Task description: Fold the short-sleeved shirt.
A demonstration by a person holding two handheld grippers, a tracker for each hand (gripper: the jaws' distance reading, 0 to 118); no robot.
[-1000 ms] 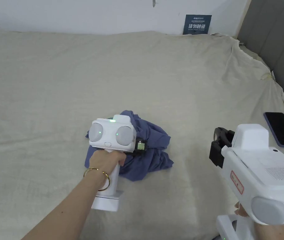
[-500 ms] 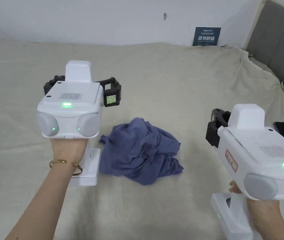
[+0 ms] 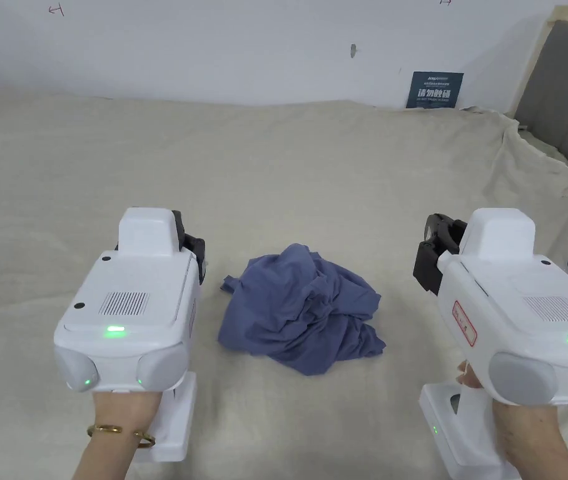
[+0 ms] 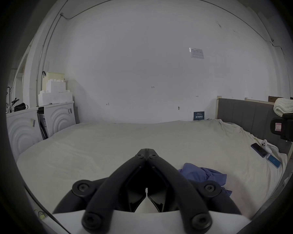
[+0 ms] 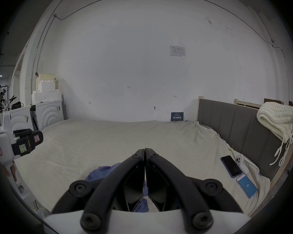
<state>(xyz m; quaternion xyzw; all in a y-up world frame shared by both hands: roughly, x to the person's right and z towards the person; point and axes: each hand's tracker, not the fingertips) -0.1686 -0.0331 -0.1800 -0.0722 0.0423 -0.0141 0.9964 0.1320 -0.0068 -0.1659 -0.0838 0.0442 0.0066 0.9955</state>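
A blue short-sleeved shirt (image 3: 301, 309) lies crumpled in a heap on the beige bed sheet (image 3: 314, 162), between the two grippers. My left gripper (image 4: 146, 154) is held above the bed to the left of the shirt (image 4: 201, 174), its jaws pressed together with nothing in them. My right gripper (image 5: 145, 149) hovers to the right of the shirt (image 5: 101, 171), jaws also closed and empty. In the head view the left gripper (image 3: 194, 250) and the right gripper (image 3: 430, 259) point toward the far wall.
Two phones (image 5: 231, 168) and a small white device lie on the sheet at the right edge, by the grey headboard (image 5: 235, 124). A white knitted blanket (image 5: 277, 119) hangs over the headboard. White cabinets (image 4: 41, 121) stand left of the bed.
The left gripper let go of the shirt, rose off it, then drew back to the left and lower. The shirt stays crumpled. The head camera tilted up.
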